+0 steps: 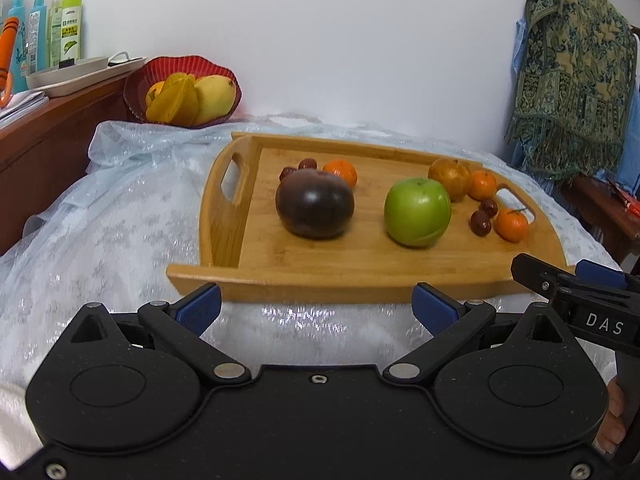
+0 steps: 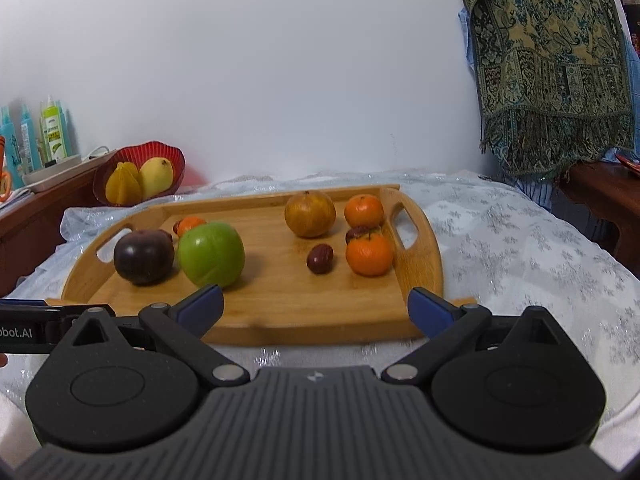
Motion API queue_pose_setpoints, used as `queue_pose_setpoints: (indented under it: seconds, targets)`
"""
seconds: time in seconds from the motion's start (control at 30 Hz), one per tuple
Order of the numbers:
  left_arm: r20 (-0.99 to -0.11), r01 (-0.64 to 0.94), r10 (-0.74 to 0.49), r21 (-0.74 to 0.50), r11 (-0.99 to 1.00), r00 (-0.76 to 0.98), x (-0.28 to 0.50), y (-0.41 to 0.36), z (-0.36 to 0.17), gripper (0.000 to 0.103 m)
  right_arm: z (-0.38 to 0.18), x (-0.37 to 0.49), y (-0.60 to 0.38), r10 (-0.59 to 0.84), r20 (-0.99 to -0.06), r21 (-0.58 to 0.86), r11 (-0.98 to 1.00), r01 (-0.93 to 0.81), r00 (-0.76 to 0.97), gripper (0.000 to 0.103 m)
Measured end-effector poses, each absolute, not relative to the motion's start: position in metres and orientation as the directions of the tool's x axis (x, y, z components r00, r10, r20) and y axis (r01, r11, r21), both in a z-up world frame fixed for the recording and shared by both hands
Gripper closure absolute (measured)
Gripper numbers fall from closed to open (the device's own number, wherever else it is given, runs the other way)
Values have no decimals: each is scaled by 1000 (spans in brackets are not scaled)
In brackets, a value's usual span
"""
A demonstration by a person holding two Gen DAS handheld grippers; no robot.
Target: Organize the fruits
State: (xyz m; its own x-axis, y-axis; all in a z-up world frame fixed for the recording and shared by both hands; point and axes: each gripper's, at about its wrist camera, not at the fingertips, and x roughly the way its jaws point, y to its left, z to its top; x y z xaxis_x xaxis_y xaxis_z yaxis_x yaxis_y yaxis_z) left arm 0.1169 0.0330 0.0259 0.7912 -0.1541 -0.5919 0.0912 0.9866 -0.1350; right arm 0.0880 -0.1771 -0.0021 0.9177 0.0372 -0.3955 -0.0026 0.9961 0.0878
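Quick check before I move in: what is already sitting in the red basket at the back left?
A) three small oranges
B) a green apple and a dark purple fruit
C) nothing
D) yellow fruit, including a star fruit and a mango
D: the red basket holds a ridged yellow star fruit and a mango; the green apple, dark purple fruit and small oranges are all on the wooden tray.

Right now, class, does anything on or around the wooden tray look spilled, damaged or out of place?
Nothing stands out. The fruits sit loose on the wooden tray, nothing spilled or visibly damaged. The red basket holds yellow fruit behind it. Both the left gripper and right gripper are open and empty.
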Motion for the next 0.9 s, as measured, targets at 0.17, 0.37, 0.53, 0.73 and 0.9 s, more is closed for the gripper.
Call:
queue_pose_setpoints:
  seconds: [0.17,0.37,0.53,0.73,0.9]
  targets:
    - [-603,84,-147,-131,988,784,113,33,20,1,-7,84,-173,27,-404,61,998,-2,914,0]
    - [-620,65,-134,-132,989,773,114,34,14,1,-14,80,-170,25,-421,57,998,-1,907,0]
    - [-639,54,-118,-120,991,760,119,32,8,1,-20,83,-170,23,-446,64,998,6,895,0]
    - [-659,40,-110,-121,992,744,124,31,1,1,-27,88,-166,15,-471,44,999,7,882,0]
    - [-661,34,-91,-99,995,744,125,29,-2,0,-30,92,-167,14,-493,55,998,15,870,0]
